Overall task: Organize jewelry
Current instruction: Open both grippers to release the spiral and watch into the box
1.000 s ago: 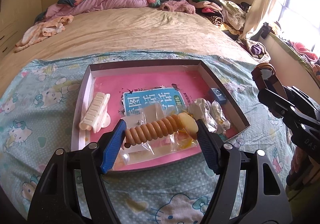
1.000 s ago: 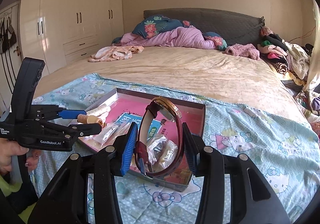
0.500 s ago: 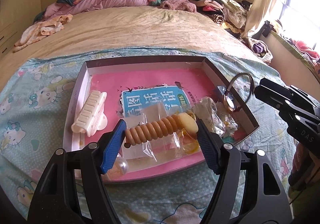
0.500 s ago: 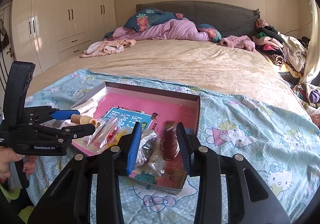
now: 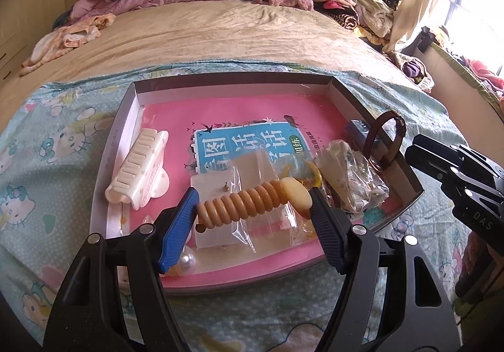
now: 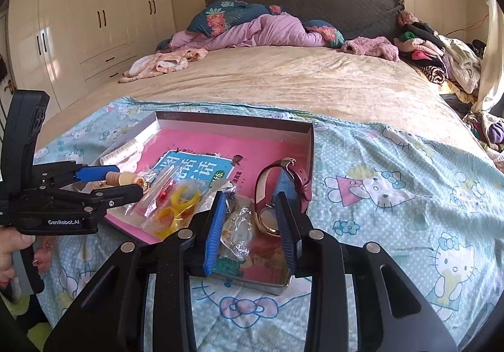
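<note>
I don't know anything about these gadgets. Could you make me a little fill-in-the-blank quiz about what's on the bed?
1. The left tool clamps the beaded bracelet between ____ pads.
2. The watch and the white hair clip both lie inside the ____.
3. That container rests on a Hello Kitty sheet spread over a ____.
Missing words: blue; box; bed.

The right gripper's (image 6: 252, 223) right finger (image 6: 288, 232) covers part of the watch (image 6: 277, 191) face in the tray's (image 6: 233, 122) near right corner. The contents of the clear bags (image 6: 236, 226) beside it are too small to tell. The hand (image 6: 12, 245) holding the left gripper (image 5: 255, 207) is cut off at the frame edge.
</note>
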The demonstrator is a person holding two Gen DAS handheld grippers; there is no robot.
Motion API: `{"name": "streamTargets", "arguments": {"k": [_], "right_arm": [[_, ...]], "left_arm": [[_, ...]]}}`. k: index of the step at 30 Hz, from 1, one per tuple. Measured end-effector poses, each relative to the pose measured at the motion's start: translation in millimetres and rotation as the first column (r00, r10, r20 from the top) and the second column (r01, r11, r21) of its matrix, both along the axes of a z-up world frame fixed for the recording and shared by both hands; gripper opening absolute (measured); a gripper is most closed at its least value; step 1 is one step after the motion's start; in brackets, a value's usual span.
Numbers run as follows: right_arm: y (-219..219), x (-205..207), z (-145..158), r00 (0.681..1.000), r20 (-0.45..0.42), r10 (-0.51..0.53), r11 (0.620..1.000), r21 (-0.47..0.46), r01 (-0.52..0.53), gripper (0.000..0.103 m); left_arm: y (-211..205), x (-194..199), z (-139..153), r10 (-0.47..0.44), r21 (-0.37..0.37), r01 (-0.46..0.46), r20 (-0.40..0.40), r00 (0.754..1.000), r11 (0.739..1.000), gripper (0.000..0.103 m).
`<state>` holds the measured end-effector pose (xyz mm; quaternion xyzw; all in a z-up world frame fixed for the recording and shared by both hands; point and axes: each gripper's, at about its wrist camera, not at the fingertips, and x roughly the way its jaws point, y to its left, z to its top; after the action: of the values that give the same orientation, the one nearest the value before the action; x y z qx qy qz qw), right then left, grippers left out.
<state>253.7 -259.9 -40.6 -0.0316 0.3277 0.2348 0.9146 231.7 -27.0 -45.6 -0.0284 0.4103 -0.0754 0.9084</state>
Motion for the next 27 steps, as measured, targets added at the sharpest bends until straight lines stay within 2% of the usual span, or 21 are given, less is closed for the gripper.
{"name": "streamTargets", "arguments": {"k": [4,6,10,18,22,27], "right_arm": [[-0.5,-1.8,-2.6,1.000,-0.019,0.002,1.000,0.013,-0.002,0.035],[-0.2,-2.6,-3.1,1.000,-0.022,-0.001,1.000,0.020,0.001,0.045],[0.5,-4.1,-3.8,1.000,-0.030,-0.001,1.000,0.027,0.002,0.053],[-1.5,-11.3,-0.5,1.000,-0.020,-0.019,0.999,0.049,0.020,0.081],[-3.4,-14.5,2.7,0.999,-0.021,-0.026,0.998,0.053,0.028,0.084],[-6.0,-18.2,5.3,0.999,-0.026,-0.033,0.998,0.051,0.034,0.084]], "left_arm": [[1.5,3.5,-5.9,0.007,0.005,-0.007,-0.020,1.000,1.000,0.063],[2.2,3.7,-8.7,0.010,0.010,-0.009,-0.028,1.000,1.000,0.063],[2.6,3.5,-10.4,0.013,0.015,-0.012,-0.030,0.999,1.000,0.063],[3.7,3.1,-9.7,0.016,0.015,-0.015,-0.028,0.999,1.000,0.068],[4.3,1.6,-8.9,0.020,0.018,-0.020,-0.028,0.999,1.000,0.070],[5.0,-3.8,-4.4,0.027,0.017,-0.027,-0.017,0.999,0.999,0.078]]}}
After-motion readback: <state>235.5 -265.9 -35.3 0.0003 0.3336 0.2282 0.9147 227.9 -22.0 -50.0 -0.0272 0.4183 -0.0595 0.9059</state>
